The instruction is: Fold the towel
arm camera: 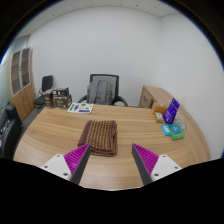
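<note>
Nearest the camera, the tool (110,165) shows its two fingers spread wide apart, each with a magenta pad (77,158) on its inner face. Nothing sits between the fingers and they touch nothing; they hang above the near edge of the tabletop (50,140).

Just ahead of the fingers, a little left of the midline between them, lies the towel (99,136). It is brown with a fine checked or woven pattern, and it rests flat on the wood as a compact, roughly rectangular bundle, longer toward the far side than across. Its edges look fairly even, and it seems to be already folded at least once, though the layers cannot be counted.

Beyond the right finger, near the right edge of the tabletop, stand a purple box (172,110) and some small green and blue items (174,131), well apart from the towel. At the far left side of the tabletop lies a stack of papers (80,107). Behind the tabletop stands a black chair (103,90), with a wooden cabinet (21,85) against the left wall.
</note>
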The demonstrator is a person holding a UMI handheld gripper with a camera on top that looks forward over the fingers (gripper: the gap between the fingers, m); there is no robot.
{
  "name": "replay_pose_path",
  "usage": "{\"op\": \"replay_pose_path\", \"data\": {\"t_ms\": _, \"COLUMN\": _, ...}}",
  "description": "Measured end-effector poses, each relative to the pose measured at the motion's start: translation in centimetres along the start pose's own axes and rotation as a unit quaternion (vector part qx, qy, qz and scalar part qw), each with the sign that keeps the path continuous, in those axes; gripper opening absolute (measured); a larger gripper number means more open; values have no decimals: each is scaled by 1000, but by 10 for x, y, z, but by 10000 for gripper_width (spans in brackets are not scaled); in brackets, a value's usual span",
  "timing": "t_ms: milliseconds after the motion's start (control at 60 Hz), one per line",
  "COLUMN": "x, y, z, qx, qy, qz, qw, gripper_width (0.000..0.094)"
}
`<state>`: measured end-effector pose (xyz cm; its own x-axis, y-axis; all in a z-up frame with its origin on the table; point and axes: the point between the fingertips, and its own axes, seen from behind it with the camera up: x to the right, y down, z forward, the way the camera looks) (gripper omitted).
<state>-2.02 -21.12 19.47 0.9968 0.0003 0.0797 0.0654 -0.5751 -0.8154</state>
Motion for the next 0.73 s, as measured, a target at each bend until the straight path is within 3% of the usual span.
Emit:
{"op": "replay_pose_path", "data": {"t_ms": 350, "x": -32, "y": 12, "z": -143, "qx": 29, "qy": 32, "qz": 8, "qw": 999, "gripper_width": 864}}
{"op": "replay_pose_path", "data": {"t_ms": 733, "x": -57, "y": 18, "z": -179, "qx": 37, "qy": 24, "qz": 9, "qw": 999, "gripper_width": 861}}
